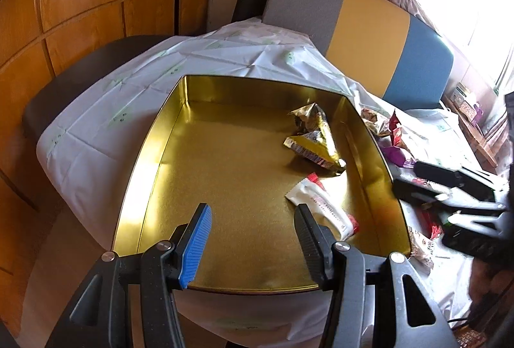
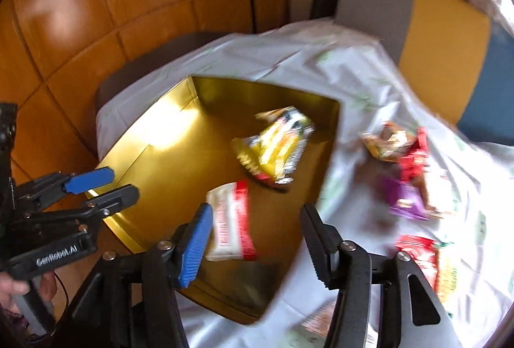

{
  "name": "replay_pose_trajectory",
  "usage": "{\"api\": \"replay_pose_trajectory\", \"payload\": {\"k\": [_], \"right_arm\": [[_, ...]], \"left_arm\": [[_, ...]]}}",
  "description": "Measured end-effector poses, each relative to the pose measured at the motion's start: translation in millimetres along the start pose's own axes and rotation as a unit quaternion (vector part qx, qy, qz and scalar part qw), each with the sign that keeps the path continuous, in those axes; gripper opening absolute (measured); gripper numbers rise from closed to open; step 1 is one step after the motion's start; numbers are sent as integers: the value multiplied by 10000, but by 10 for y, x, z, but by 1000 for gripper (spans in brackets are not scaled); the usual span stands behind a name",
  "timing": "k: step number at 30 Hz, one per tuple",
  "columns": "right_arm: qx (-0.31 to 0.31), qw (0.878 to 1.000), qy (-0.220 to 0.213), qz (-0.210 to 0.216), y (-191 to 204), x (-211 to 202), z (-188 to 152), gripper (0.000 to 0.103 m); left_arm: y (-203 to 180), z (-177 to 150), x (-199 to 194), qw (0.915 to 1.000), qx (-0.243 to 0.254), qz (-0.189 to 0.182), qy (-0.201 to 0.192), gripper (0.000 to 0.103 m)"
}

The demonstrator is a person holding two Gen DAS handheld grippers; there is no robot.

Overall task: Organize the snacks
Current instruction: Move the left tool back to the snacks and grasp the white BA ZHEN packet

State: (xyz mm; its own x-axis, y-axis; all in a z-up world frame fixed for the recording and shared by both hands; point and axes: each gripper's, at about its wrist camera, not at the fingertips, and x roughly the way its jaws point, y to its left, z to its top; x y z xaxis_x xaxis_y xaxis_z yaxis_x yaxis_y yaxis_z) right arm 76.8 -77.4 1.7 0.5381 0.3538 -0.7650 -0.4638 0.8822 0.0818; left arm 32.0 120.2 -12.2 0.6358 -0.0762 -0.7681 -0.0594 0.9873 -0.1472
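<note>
A gold tin tray lies on the white-clothed table. Inside it are two yellow-gold snack packets and a white-and-red bar. My left gripper is open and empty over the tray's near edge; it also shows in the right wrist view. My right gripper is open and empty above the tray's near right corner, by the white-and-red bar; it shows in the left wrist view to the right of the tray. That view is blurred.
Loose snacks lie on the cloth right of the tray: orange and red packets, a purple one, red ones. A grey-yellow-blue seat back stands behind the table. Wood panelling is at the left.
</note>
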Motion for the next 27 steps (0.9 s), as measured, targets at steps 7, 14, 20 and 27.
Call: {"api": "replay_pose_trajectory", "payload": {"k": [7,14,20,27], "right_arm": [[625,9959,-114,-641,-746,-403,-224,73],[1153,9852,248,-1241,-1570,-607,-554,85],[1666,9757,382,-1373,-2105,-660,-892,85],[2544,9557,586,-1361,-2474,-622,-1040,85]], "left_arm": [[-419,24,-136,9956,793,-482,-95,54],[-1267,-144,-257,9493,2771,-1481,-74,54],[-1910,-362,-1,8856,4220,-1847,596,69],[-2366,-551,357,8248,5284,-1646,1152,70]]}}
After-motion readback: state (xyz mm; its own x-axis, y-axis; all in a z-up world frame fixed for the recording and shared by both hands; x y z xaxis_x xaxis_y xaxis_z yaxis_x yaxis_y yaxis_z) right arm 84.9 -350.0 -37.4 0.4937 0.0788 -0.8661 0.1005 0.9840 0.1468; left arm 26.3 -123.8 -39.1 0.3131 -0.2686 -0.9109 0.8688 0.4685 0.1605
